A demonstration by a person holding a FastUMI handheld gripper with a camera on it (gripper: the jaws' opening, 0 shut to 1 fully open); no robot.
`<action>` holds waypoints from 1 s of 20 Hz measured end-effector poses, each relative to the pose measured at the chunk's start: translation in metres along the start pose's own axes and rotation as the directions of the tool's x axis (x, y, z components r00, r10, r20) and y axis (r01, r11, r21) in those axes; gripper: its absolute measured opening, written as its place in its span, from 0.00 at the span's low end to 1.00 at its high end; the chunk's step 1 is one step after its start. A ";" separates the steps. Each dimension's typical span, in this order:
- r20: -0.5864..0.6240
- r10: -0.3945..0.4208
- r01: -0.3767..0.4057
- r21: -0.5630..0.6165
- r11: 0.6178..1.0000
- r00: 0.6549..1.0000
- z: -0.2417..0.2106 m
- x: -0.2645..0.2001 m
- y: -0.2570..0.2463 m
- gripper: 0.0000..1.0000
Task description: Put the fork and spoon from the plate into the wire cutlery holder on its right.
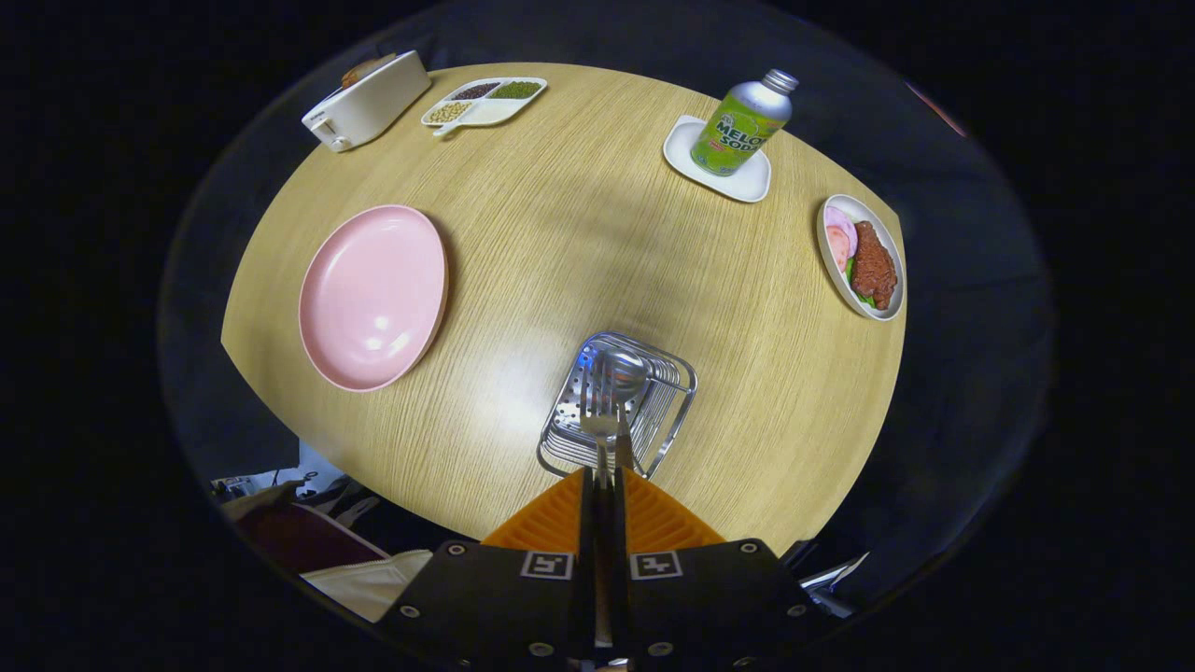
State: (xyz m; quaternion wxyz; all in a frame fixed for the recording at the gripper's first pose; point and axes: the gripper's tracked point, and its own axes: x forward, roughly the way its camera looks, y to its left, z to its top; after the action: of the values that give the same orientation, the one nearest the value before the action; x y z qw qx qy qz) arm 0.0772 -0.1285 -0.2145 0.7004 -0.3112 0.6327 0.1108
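claw pressed together on handles of steel fork and spoon, heads over square wire cutlery holder | round pink plate left of holder, bare | risk: tilted release tips holder or drops cutlery onto wooden table

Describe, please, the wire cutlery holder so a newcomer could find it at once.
On the round wooden table, look right of the empty pink plate, just ahead of the tool, which is shut on a fork. The holder is the only shiny wire basket, with a spoon standing in it.
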 end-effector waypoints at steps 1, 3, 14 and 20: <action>0.009 0.000 0.000 0.004 1.000 1.000 0.000 -0.001 -0.001 0.10; 0.026 0.003 -0.003 0.026 1.000 1.000 0.001 -0.003 -0.003 0.11; 0.309 -0.031 -0.034 0.203 0.979 0.951 0.024 -0.055 -0.015 1.00; 0.551 -0.090 -0.080 0.277 0.958 0.829 0.045 -0.131 -0.020 1.00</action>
State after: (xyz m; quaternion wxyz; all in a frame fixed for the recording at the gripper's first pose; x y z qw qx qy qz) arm 0.1023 -0.0866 -0.0836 0.8924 -0.1615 0.4089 0.1016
